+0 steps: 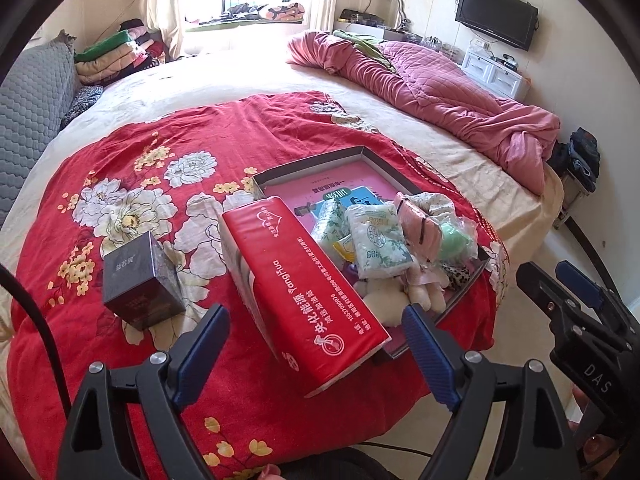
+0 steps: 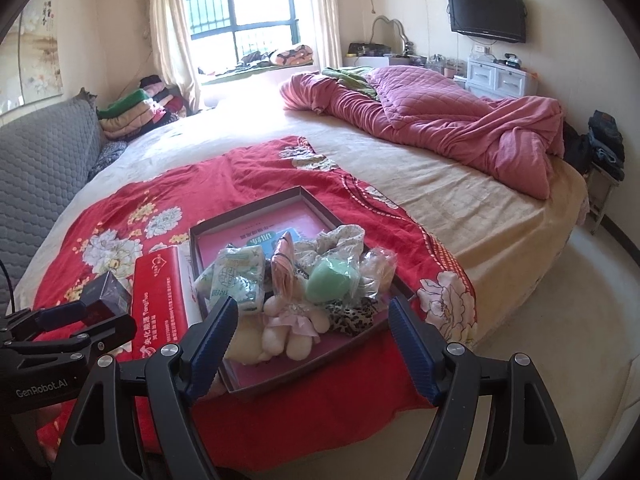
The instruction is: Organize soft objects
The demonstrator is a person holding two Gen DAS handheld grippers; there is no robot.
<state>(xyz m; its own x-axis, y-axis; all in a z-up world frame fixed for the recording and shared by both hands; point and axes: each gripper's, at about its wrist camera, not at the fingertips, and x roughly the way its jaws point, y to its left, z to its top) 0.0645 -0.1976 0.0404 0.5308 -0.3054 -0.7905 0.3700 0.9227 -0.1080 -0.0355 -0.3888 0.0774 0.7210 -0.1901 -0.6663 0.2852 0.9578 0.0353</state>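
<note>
A shallow dark box (image 1: 312, 160) (image 2: 248, 200) lies on the red floral cloth (image 1: 160, 152) (image 2: 192, 184) on the bed. It holds tissue packs (image 1: 376, 240) (image 2: 236, 276), a pink pouch (image 1: 416, 224) (image 2: 282, 272), a green sponge (image 1: 456, 238) (image 2: 330, 278), a plush toy (image 1: 400, 296) (image 2: 288, 328) and a leopard-print cloth (image 2: 352, 314). A red tissue pack (image 1: 304, 296) (image 2: 160, 296) leans on the box's left rim. My left gripper (image 1: 316, 352) is open, empty, just before the red pack. My right gripper (image 2: 312, 344) is open, empty, before the box's near edge.
A dark cube box (image 1: 140, 280) (image 2: 106, 292) stands on the cloth left of the red pack. A pink quilt (image 1: 440, 84) (image 2: 440, 120) is bunched at the far right. Folded clothes (image 1: 116, 56) are stacked at the back left beside the grey headboard (image 1: 32, 96).
</note>
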